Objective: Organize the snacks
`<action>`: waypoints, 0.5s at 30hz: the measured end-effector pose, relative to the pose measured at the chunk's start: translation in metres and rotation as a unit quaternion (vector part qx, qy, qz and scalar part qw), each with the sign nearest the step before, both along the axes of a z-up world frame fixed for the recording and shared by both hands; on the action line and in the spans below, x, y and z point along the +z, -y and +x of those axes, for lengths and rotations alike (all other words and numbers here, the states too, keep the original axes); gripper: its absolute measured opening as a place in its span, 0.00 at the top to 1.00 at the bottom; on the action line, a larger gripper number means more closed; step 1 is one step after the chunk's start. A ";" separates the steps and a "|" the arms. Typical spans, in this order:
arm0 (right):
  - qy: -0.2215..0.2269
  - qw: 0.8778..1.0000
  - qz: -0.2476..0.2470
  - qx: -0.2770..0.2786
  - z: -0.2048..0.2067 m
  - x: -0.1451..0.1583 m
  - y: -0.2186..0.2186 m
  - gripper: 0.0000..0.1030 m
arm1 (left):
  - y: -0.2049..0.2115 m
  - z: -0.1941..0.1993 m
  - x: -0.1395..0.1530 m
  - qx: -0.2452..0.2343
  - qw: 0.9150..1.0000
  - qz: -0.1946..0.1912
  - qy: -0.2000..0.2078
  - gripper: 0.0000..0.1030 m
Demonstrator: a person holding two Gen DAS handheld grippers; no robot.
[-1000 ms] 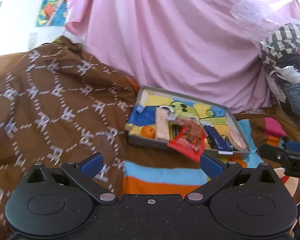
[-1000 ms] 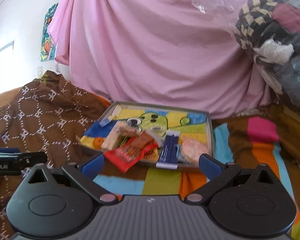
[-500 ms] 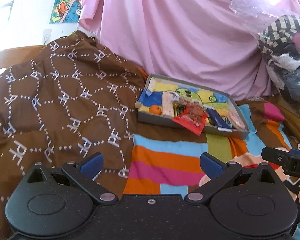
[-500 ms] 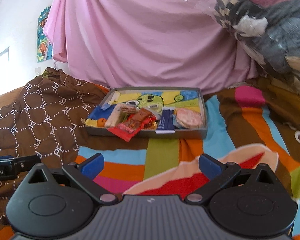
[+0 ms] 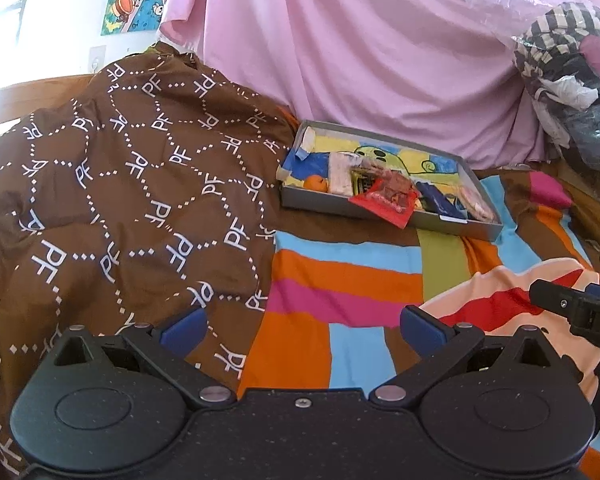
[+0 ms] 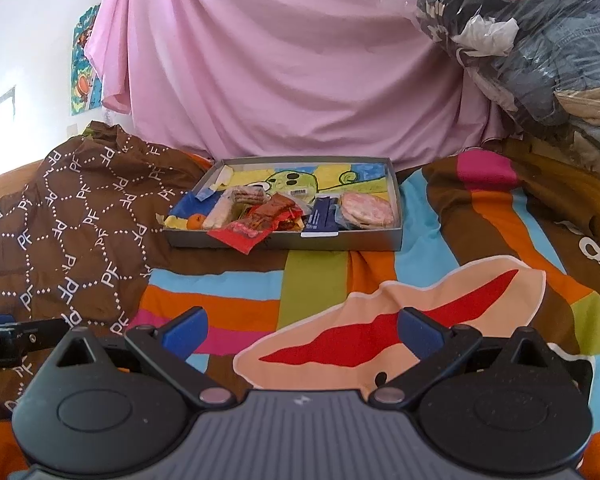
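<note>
My left gripper [image 5: 302, 328] and right gripper [image 6: 302, 330] both hover with blue-padded fingers spread wide and empty above the striped multicoloured bedspread [image 6: 320, 280]. Well ahead of them sits the shallow grey cardboard tray [image 6: 284, 240], its long axis running across my view. Snacks crowd its near side: a red crinkly packet [image 6: 256, 226] hanging over the front wall, a dark blue flat pack [image 6: 322, 216] pointing toward me, and a small orange fruit [image 6: 196, 221] at the left end.

Ahead of my jaws, matt striped cloth bedding [image 6: 324, 280] under a grey cardboard tray [image 6: 292, 240]; inside, a glossy red foil packet [image 6: 256, 228]. Left of them, brown printed quilt fabric [image 5: 140, 184]. Beyond, soft pink drape [image 6: 292, 72] and crinkly clear plastic [image 6: 540, 40].
</note>
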State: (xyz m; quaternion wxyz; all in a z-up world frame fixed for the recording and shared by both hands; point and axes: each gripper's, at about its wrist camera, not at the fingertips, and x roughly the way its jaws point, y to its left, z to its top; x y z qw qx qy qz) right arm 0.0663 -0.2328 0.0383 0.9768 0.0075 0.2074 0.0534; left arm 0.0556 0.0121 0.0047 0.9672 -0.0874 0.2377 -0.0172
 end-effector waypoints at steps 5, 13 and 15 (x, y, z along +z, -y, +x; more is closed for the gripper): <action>-0.004 1.000 0.001 0.007 -0.002 -0.005 -0.002 0.00 | -0.001 -0.001 -0.003 0.004 1.000 -0.005 -0.004 0.01; -0.006 1.000 0.005 0.009 -0.005 -0.009 -0.002 0.00 | -0.002 -0.001 -0.005 0.009 1.000 -0.011 -0.011 0.01; -0.006 1.000 0.005 0.009 -0.005 -0.008 -0.002 0.00 | -0.002 -0.001 -0.005 0.009 1.000 -0.012 -0.012 0.01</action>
